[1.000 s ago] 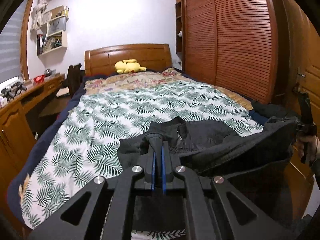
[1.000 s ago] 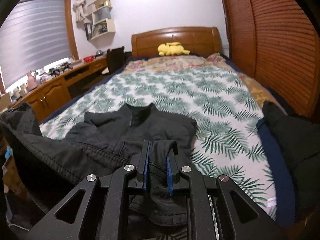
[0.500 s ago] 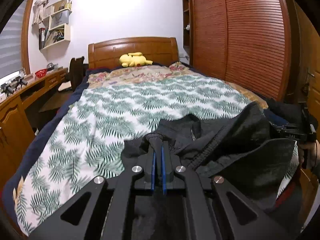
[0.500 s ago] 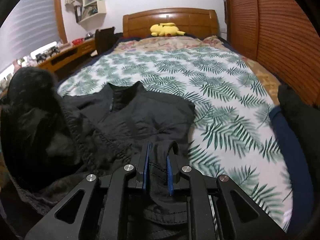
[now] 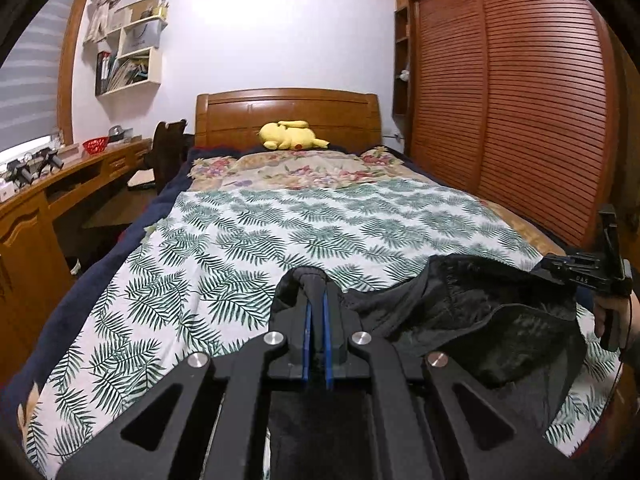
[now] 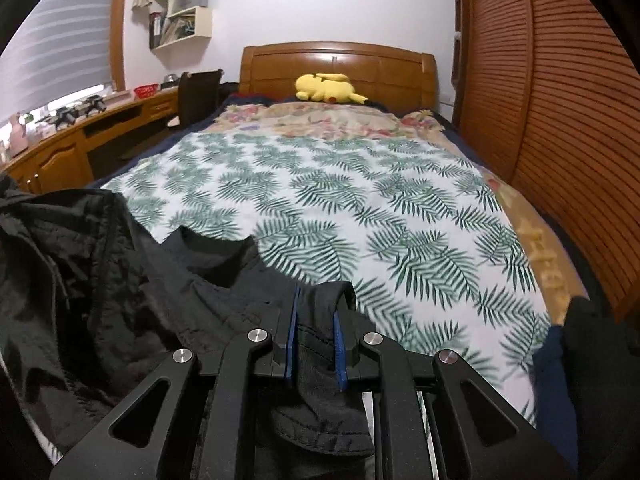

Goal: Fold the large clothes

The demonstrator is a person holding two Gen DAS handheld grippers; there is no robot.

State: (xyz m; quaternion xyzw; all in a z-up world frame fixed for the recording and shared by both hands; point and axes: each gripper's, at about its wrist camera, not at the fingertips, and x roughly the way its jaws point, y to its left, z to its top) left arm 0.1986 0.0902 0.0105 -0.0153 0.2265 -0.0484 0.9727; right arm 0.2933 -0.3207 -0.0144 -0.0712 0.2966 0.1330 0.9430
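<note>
Since the earlier frames the black jacket has come off its flat spread on the bed and been drawn back toward the foot end, more leaf-print cover now bare ahead of it. I read it now as slung between my two tools, sagging in the middle, its lower part trailing on the cover. Left gripper: jaws all but closed, a thin fold of jacket edge pinched between the blue pads. Right gripper: jaws a little apart, clamped on a thicker bunched hem. Risks as I judge them: the thin left pinch could slip out if the span is pulled taut; uneven height between the hands would lay the fold skewed; the slack middle may crumple under itself when lowered; the trailing part could drag the cover askew. Count: one jacket, two grippers, one bed, one yellow plush toy by the headboard, one second dark garment at the bed's right edge
</note>
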